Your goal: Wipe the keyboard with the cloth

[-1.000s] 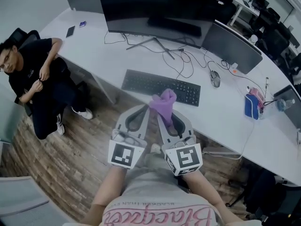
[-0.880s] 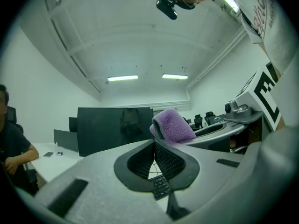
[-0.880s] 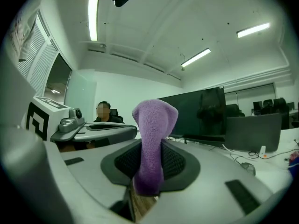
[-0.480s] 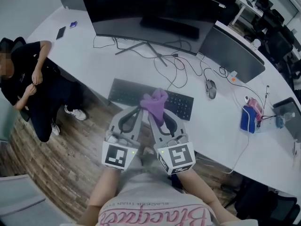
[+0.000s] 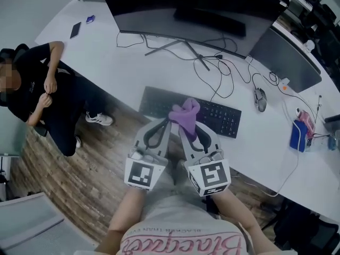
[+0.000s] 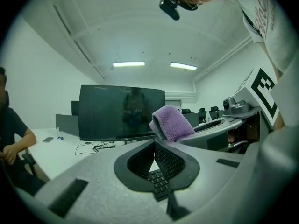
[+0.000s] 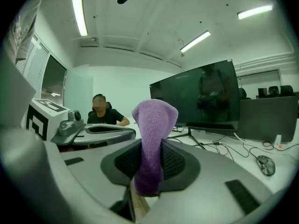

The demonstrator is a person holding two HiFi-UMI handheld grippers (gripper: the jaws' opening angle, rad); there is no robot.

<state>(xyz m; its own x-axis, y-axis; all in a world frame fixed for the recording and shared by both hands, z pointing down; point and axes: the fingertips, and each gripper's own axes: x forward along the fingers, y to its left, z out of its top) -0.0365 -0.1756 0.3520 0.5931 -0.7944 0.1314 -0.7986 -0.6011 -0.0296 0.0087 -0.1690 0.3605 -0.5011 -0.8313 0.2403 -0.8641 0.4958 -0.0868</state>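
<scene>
The right hand-held gripper [image 5: 184, 126] pinches the 1 purple cloth [image 5: 185, 112], held up by the front edge of the 1 keyboard [image 5: 223, 118] on the bench [image 5: 127, 62], while the left hand-held gripper [image 5: 166, 122] beside it, 2 in all, is pressed together on nothing.

One keyboard [image 5: 223, 118], one cloth [image 5: 186, 115], perhaps three monitors [image 5: 196, 9].
</scene>
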